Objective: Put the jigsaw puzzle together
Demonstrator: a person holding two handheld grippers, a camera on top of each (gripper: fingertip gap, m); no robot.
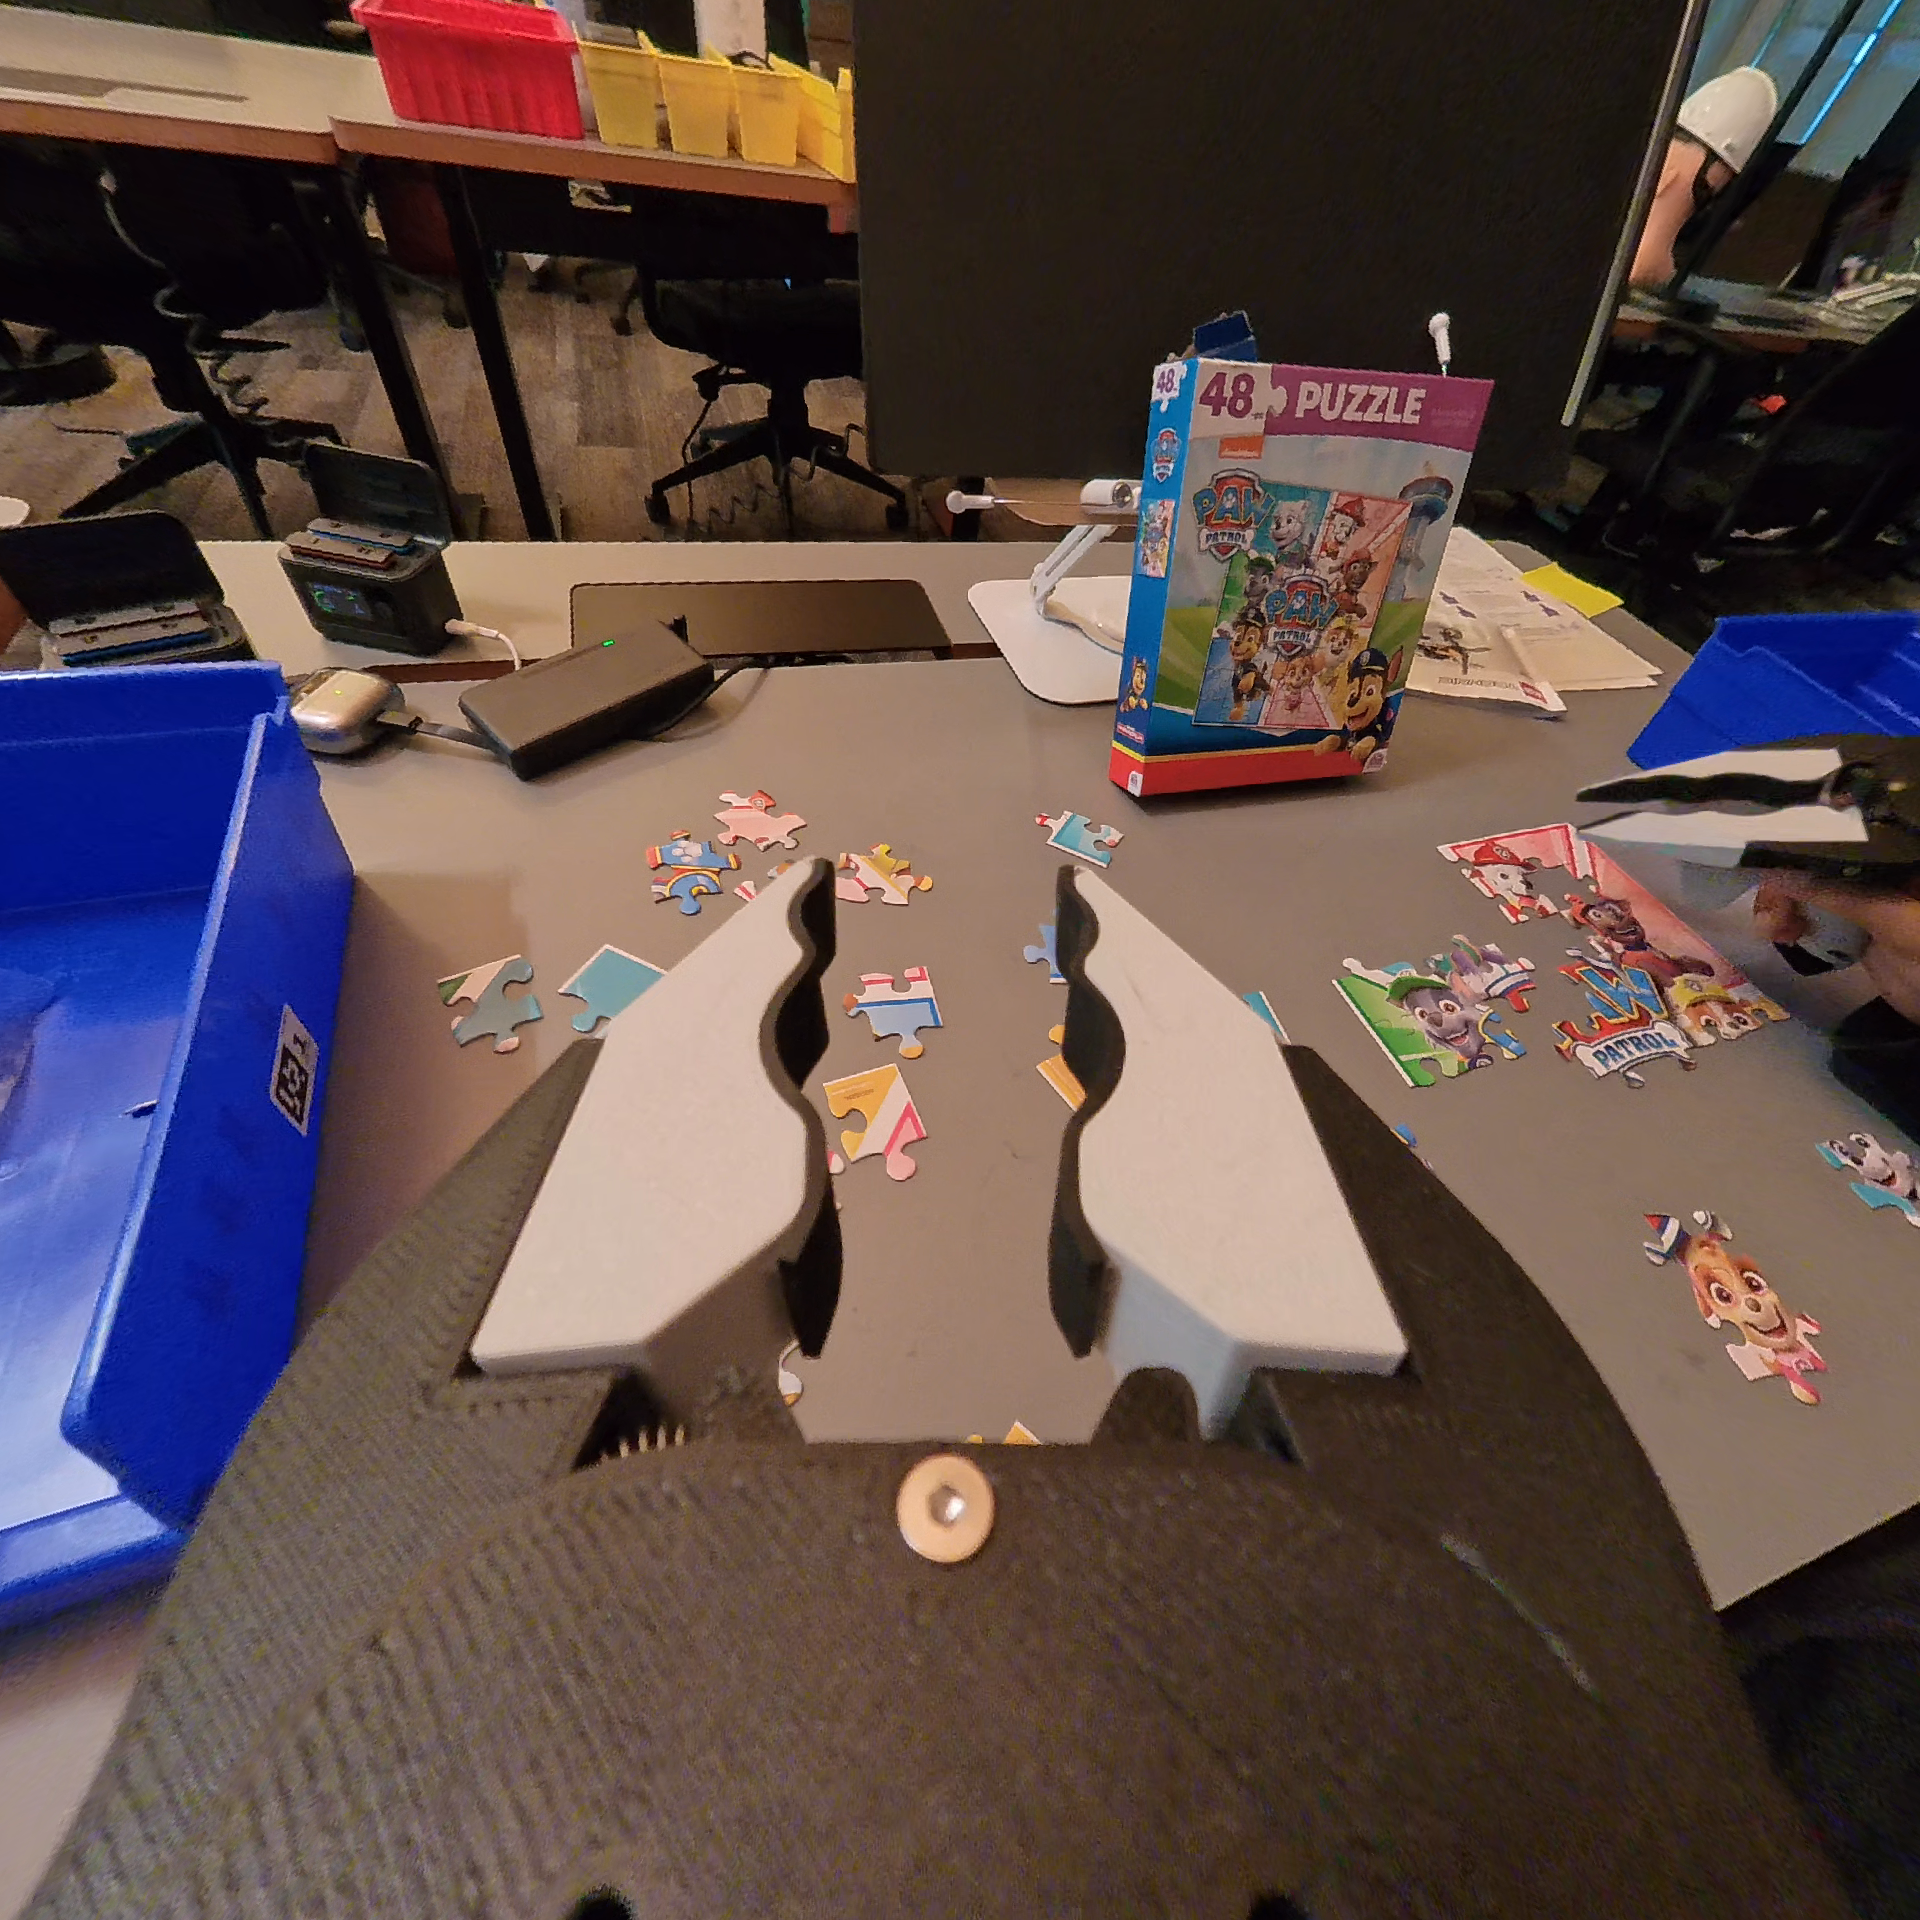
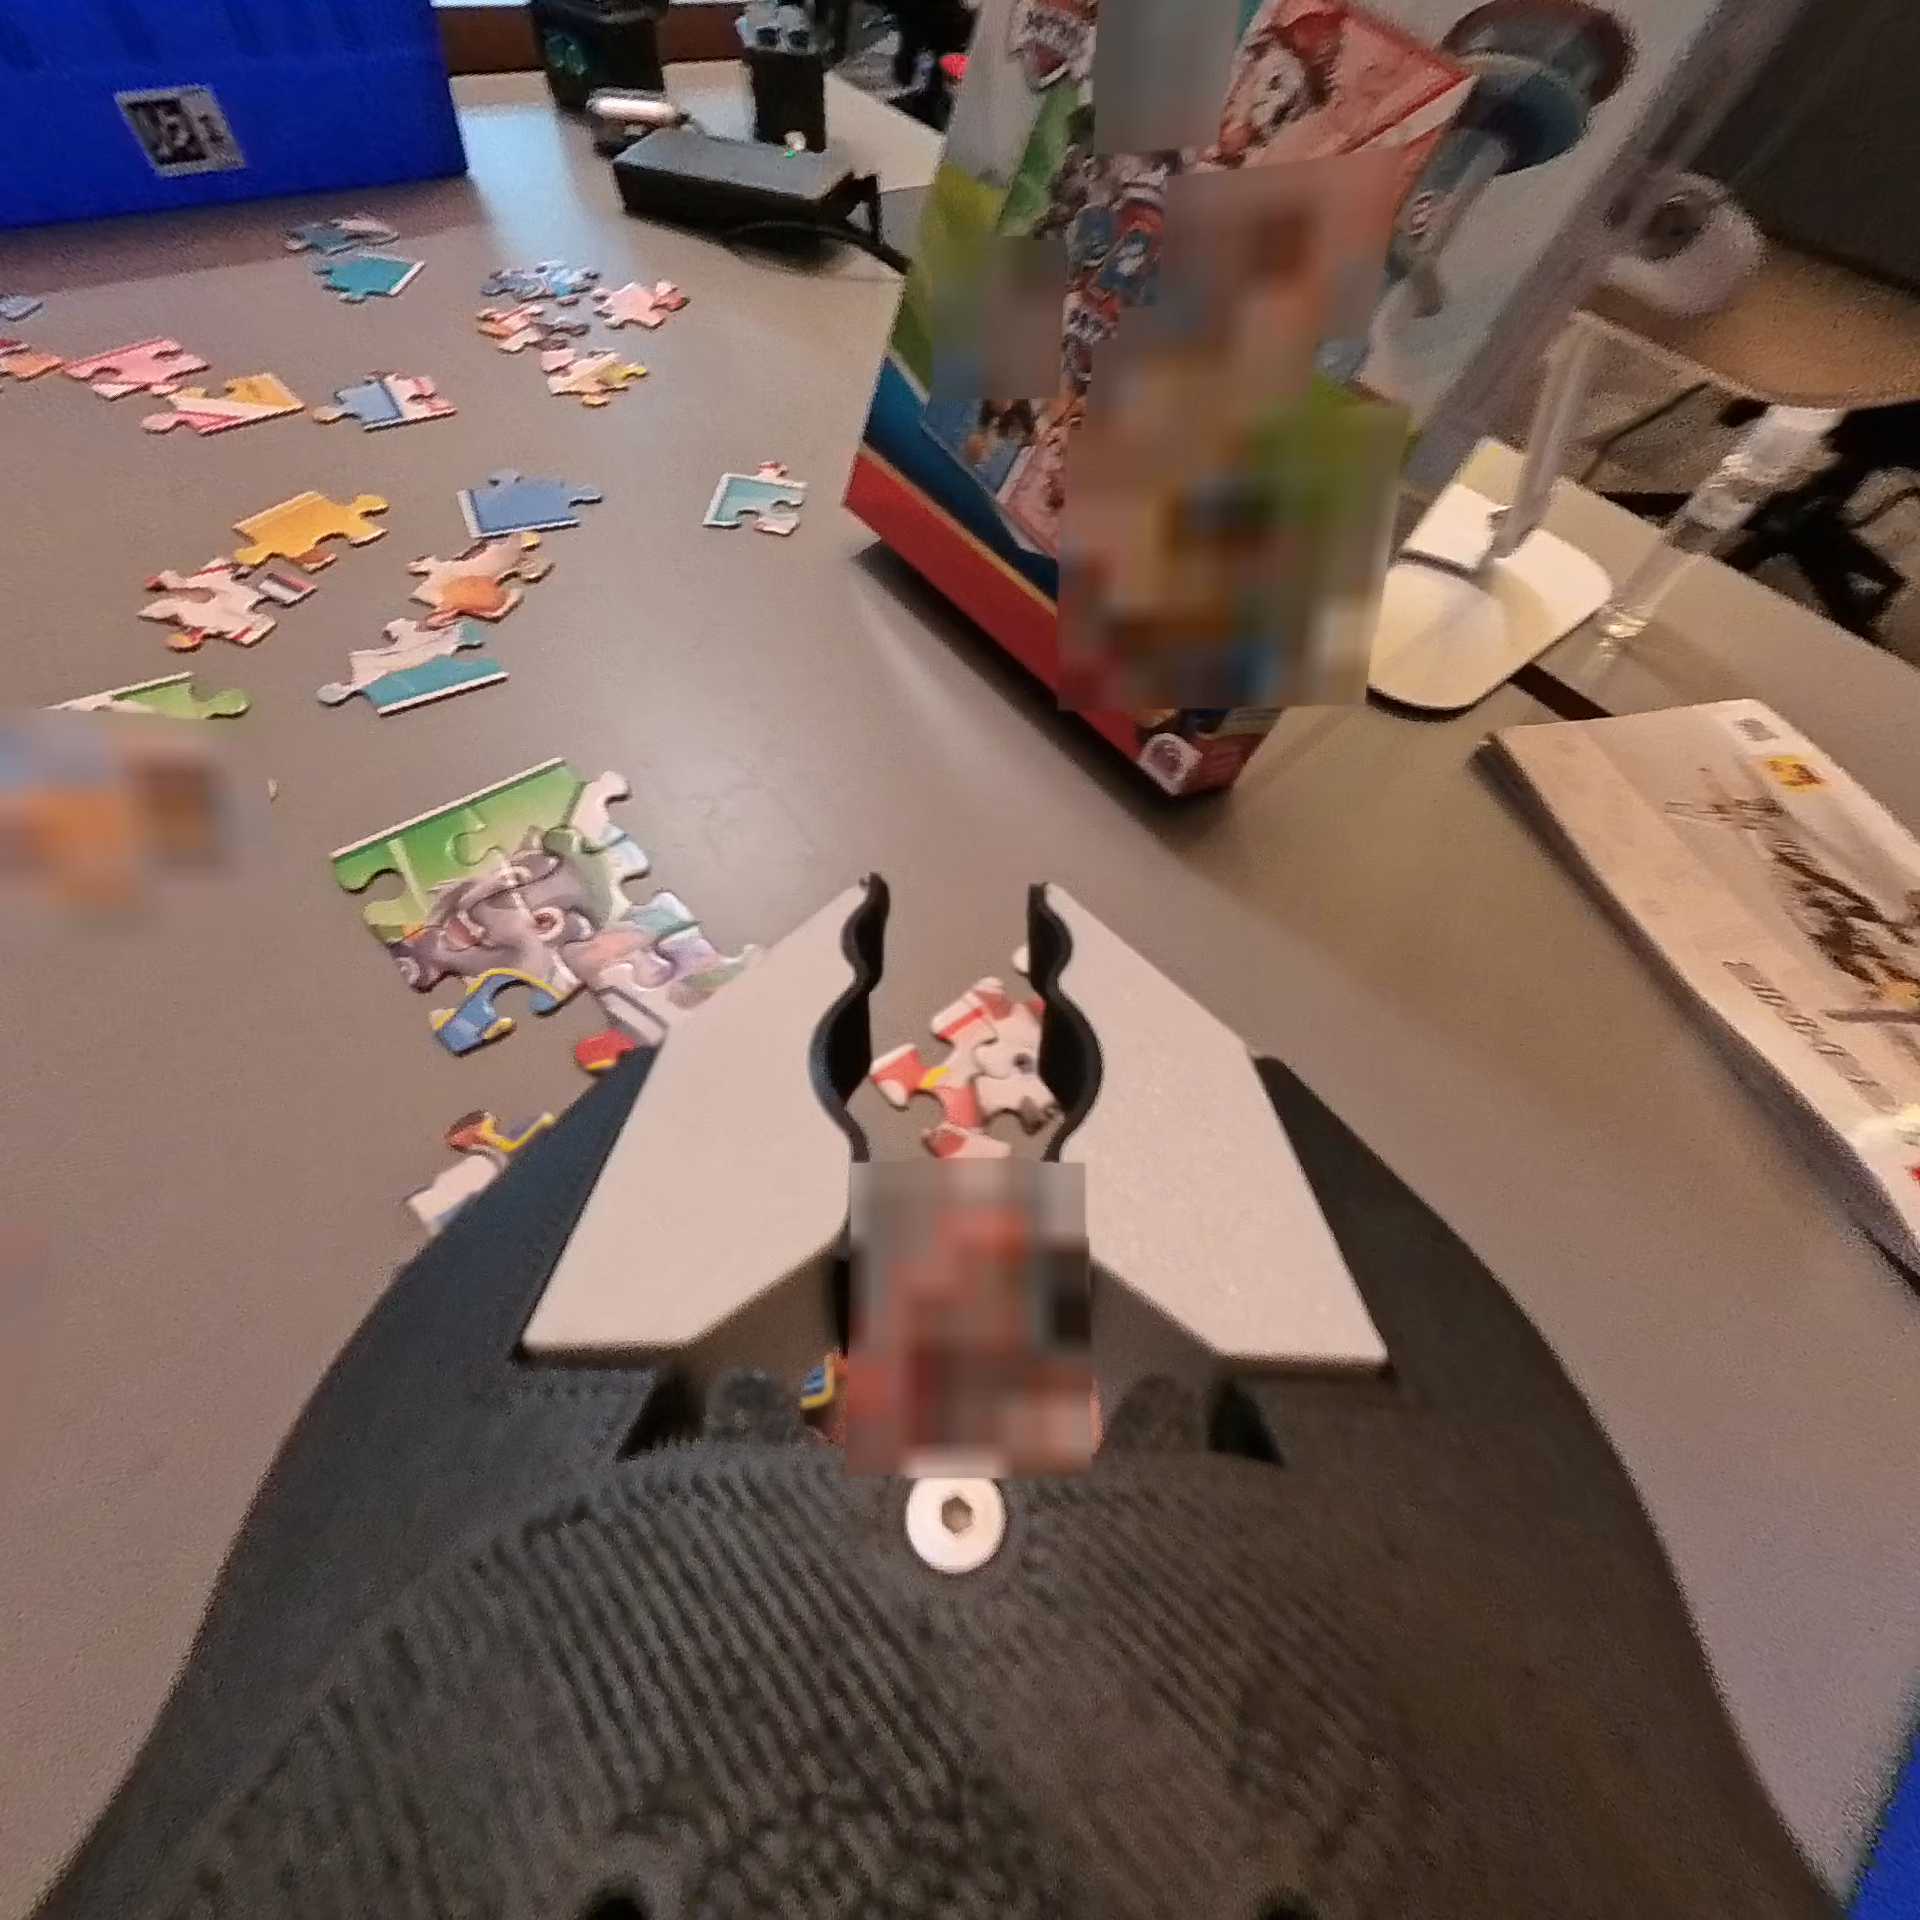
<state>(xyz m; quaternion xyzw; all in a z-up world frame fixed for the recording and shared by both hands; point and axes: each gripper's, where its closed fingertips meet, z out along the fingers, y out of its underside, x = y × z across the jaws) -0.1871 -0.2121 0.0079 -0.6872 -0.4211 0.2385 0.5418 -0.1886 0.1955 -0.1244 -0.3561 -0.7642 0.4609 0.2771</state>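
Smooth matt grey table (image 1: 987, 748); glossy cardboard puzzle box (image 1: 1299, 582); shiny, probably plastic, blue bin (image 1: 156, 935).

Loose puzzle pcs (image 1: 891, 1010) scattered mid counter (image 1: 935, 748). Puzzle box (image 1: 1299, 582) upright behind them. Bin (image 1: 156, 1039) at left edge. Joined pcs (image 1: 1558, 987) on right. Charger (image 1: 587, 696) back left; booklet (image 2: 1714, 935) right of box.

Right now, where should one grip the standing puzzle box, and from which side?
Grip the puzzle box near its top, across its thin depth, coming down from above. It stands upright on the table, broad face forward, probably too wide for the jaws; only the narrow depth seems to suit them.
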